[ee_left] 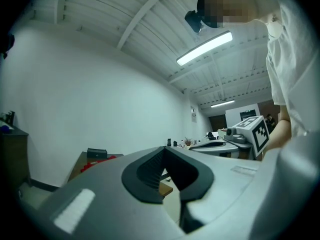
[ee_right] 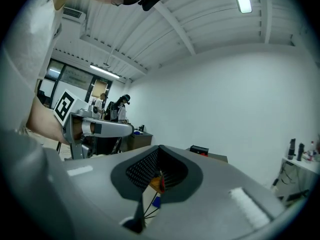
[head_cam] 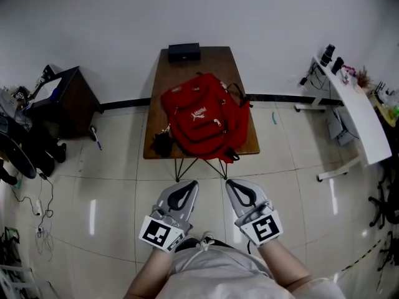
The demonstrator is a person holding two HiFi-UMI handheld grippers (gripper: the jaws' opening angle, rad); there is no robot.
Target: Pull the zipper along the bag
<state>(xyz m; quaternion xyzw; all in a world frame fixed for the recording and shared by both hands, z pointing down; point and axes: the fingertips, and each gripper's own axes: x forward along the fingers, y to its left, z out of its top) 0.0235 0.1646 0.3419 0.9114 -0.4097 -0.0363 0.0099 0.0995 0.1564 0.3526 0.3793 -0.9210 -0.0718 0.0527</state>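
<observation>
A red backpack (head_cam: 201,118) lies on a small wooden table (head_cam: 249,143) ahead of me, its white logo facing up. Both grippers hang over the tiled floor, short of the table's near edge and apart from the bag. The left gripper (head_cam: 192,183) is shut with nothing in it, tips pointing at the table. Beside it the right gripper (head_cam: 229,182) is also shut and empty. In the left gripper view the left gripper (ee_left: 164,148) shows its tips meeting, with a sliver of the backpack (ee_left: 92,165) beyond. In the right gripper view the right gripper (ee_right: 160,147) is closed too.
A black box (head_cam: 184,52) sits at the table's far end, and a dark bundle (head_cam: 163,143) lies at its near left corner. A dark cabinet (head_cam: 62,98) stands to the left. To the right is a white desk (head_cam: 355,111).
</observation>
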